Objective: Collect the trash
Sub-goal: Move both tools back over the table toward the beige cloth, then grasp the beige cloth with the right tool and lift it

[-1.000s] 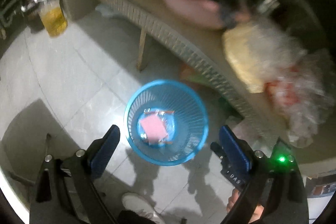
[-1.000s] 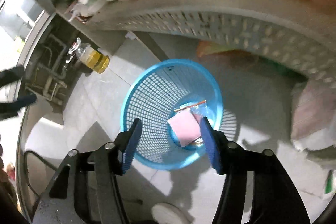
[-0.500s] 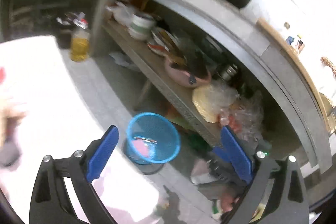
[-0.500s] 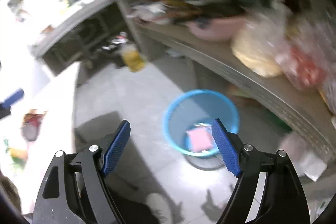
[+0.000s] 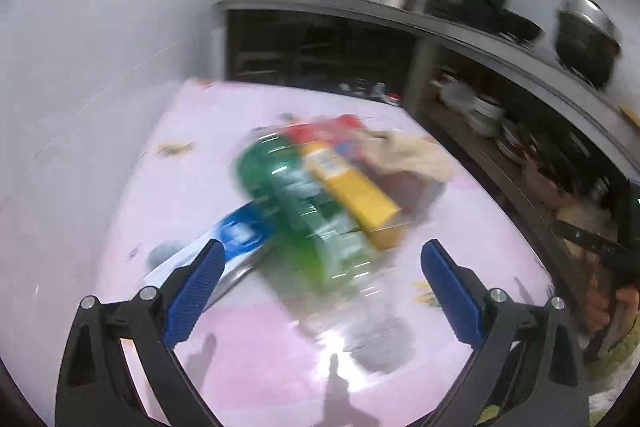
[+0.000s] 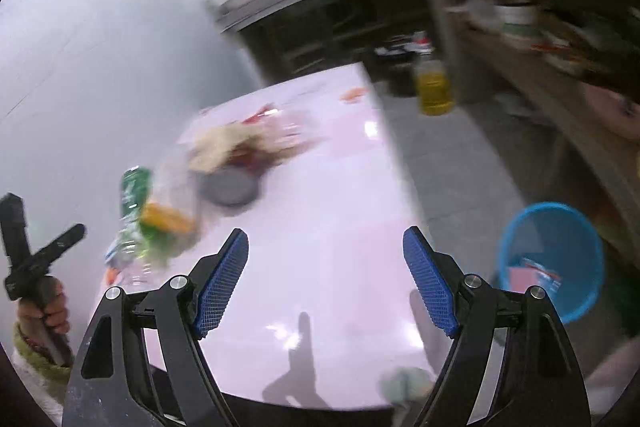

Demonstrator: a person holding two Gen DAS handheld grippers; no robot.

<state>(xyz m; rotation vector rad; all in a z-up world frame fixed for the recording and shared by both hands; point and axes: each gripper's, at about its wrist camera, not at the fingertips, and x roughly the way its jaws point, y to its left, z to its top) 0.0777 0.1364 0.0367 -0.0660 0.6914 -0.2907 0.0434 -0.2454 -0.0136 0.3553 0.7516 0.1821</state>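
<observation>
A blurred heap of trash lies on the pink table (image 5: 200, 131): a green plastic bottle (image 5: 304, 203), a yellow box (image 5: 356, 191), a blue and white carton (image 5: 236, 235) and a beige crumpled wad (image 5: 404, 151). My left gripper (image 5: 324, 267) hovers just in front of the heap, open and empty. My right gripper (image 6: 326, 251) stands open over a bare part of the table (image 6: 340, 187), with the green bottle (image 6: 134, 195) and yellow box (image 6: 168, 219) to its left. The blue mesh basket (image 6: 516, 227) sits on the floor at right and holds a pink paper (image 6: 520, 277).
A grey round dish (image 6: 230, 189) lies by the heap. A bottle of yellow oil (image 6: 434, 87) stands on the floor beyond the table. Cluttered shelves (image 5: 520, 131) run along the right. A hand (image 6: 48, 311) holds the other gripper's handle at far left.
Both views swung up from the blue basket on the floor to the pink table and its heap of trash. The right jaws stand wider than a second ago.
</observation>
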